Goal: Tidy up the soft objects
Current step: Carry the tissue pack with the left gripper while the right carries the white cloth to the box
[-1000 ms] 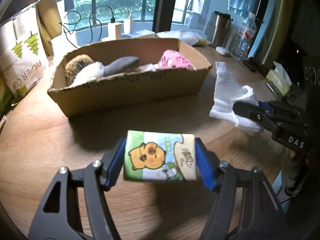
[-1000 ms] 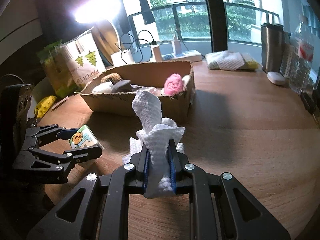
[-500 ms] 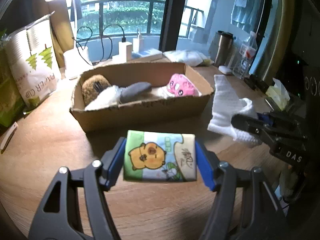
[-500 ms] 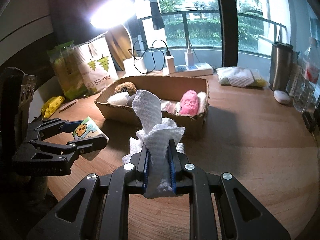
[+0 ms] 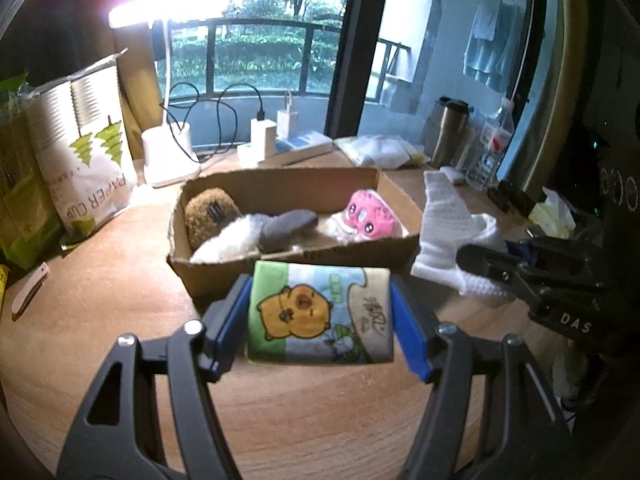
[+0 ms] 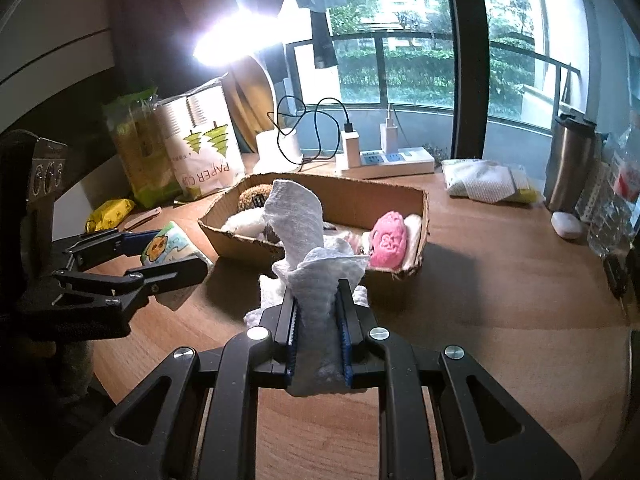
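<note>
Tissue pack point(image 5: 320, 312) clamped in left claw point(image 5: 320, 320), above counter point(image 5: 100, 312) | cardboard box point(image 5: 296, 276) straight ahead, long side facing | right claw point(image 6: 318, 344) clamped on white cloth point(image 6: 308, 240), box equally near

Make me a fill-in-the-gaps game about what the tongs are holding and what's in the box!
1. The left tongs squeeze a tissue pack printed with an ____ cartoon animal.
2. The right tongs pinch a ____ cloth.
3. The pink plush toy lies inside the ____ box.

Missing words: orange; white; cardboard
</note>
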A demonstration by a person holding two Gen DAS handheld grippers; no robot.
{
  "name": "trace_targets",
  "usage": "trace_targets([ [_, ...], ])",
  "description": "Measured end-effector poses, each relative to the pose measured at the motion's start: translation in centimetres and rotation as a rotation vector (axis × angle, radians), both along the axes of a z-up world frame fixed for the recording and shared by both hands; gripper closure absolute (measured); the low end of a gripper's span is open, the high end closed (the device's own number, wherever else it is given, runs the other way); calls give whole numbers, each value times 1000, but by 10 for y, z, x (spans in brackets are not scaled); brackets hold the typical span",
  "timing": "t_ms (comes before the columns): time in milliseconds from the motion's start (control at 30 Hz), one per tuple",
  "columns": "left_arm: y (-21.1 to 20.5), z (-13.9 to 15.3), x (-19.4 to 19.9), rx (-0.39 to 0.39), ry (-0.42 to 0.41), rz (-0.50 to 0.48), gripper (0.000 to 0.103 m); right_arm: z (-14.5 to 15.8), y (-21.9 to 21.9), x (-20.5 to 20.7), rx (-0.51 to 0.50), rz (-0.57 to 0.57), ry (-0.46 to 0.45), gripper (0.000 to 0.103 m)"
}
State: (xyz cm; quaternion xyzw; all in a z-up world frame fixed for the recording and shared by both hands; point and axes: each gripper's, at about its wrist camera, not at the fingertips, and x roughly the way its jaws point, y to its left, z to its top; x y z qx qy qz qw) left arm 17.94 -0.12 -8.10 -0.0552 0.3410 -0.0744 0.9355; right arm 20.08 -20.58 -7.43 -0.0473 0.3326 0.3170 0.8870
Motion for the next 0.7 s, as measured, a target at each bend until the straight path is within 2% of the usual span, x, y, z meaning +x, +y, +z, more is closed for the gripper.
trace_targets([
  [700, 32, 9, 38, -48, -33, 54, 36, 7, 24, 47, -23, 27, -8, 84],
])
